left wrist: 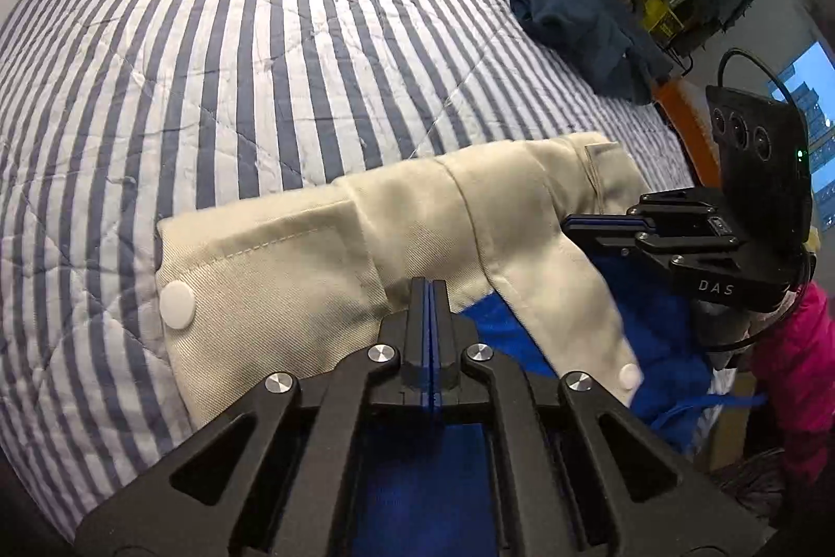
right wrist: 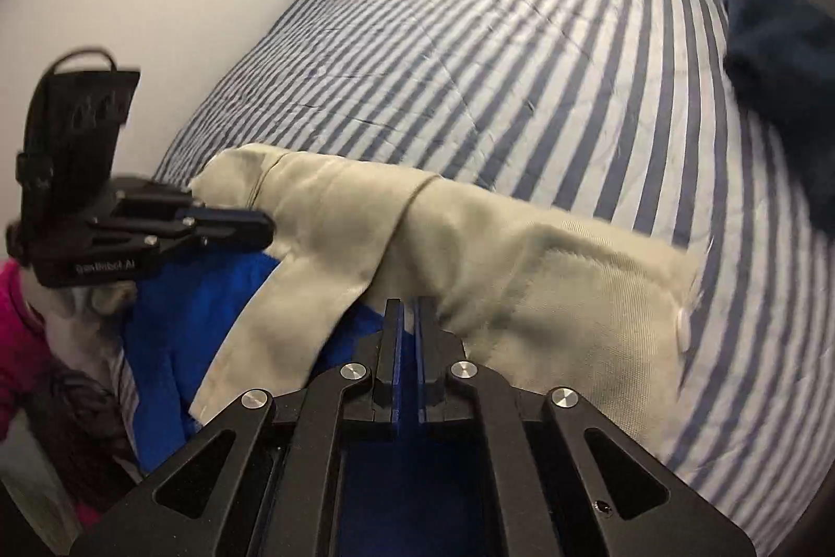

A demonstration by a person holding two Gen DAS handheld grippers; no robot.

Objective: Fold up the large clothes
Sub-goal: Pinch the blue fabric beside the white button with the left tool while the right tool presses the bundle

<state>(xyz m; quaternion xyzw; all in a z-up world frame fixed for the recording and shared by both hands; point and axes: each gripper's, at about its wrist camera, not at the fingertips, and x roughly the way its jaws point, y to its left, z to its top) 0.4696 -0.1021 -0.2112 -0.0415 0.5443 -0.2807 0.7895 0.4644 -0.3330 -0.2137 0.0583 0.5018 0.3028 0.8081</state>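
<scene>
Just past the tips of both tongs, a big cream coat (left wrist: 334,254) with a blue inside (left wrist: 652,338) hangs over the striped bed cover (left wrist: 209,61). The left tongs (left wrist: 429,291) are squeezed shut on the cream cloth, right at the edge where the blue lining starts. The right tongs (right wrist: 408,311) are closed on the same edge of the coat (right wrist: 548,275), with blue cloth in the thin slit between them. In the left view, the right tongs (left wrist: 571,225) come in from the right side and pinch the cloth near a pocket seam. In the right view, the left tongs (right wrist: 261,225) come in from the left side and hold the other end. A round white button (left wrist: 176,305) sits on the cream cloth to the left of the left tongs. Far beyond the tongs, a dark blue heap of clothes (left wrist: 569,19) lies on the bed. A pink sleeve (left wrist: 798,364) shows at the right edge of the left view.
</scene>
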